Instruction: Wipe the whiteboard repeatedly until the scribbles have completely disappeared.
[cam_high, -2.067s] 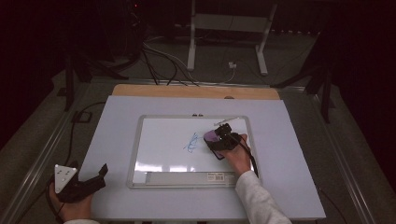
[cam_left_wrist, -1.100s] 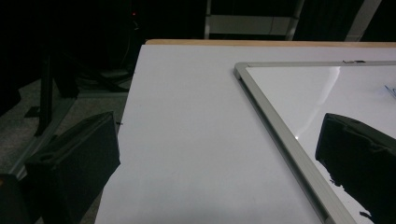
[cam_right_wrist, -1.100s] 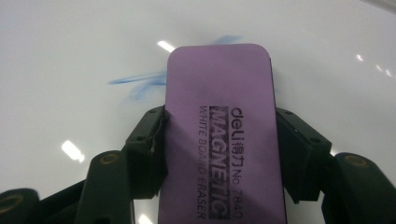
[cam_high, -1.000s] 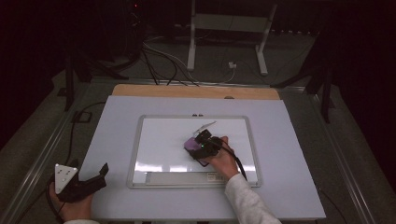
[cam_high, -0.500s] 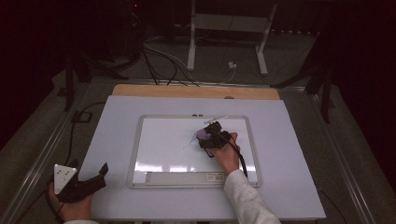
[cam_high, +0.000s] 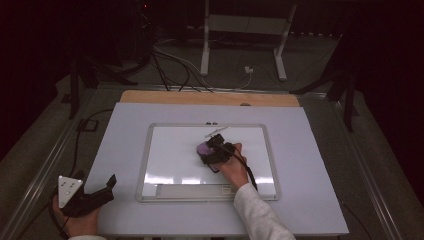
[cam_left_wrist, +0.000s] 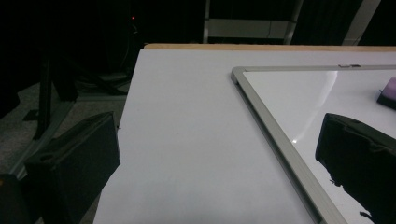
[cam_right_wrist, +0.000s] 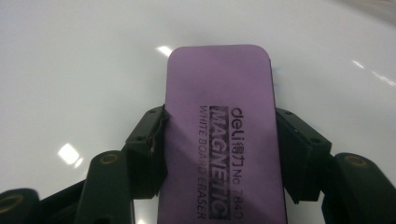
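Note:
A purple whiteboard eraser (cam_right_wrist: 224, 130), printed "magnetic white board eraser", lies flat on the whiteboard (cam_high: 175, 150) near its middle. My right gripper (cam_right_wrist: 219, 154) is shut on it, one jaw against each long side. From above, the eraser (cam_high: 204, 148) sits just ahead of the right gripper (cam_high: 212, 152). The board surface around it looks clean and glossy. At the table's front left corner my left gripper (cam_high: 102, 192) is open and holds nothing. In its own view the left gripper (cam_left_wrist: 215, 186) faces the board's metal frame (cam_left_wrist: 275, 135), and the eraser (cam_left_wrist: 387, 91) shows far right.
A slim white pen-like thing (cam_high: 216, 132) lies near the whiteboard's top edge, just beyond the eraser. The board rests on a pale table top (cam_high: 310, 150) with a wooden strip (cam_high: 210, 97) at the back. Cables and a stand (cam_high: 245, 30) occupy the dark floor behind.
My right gripper has swept the eraser left, back right, then left again over the board. The blue scribble seen earlier is gone. The left gripper has stayed put.

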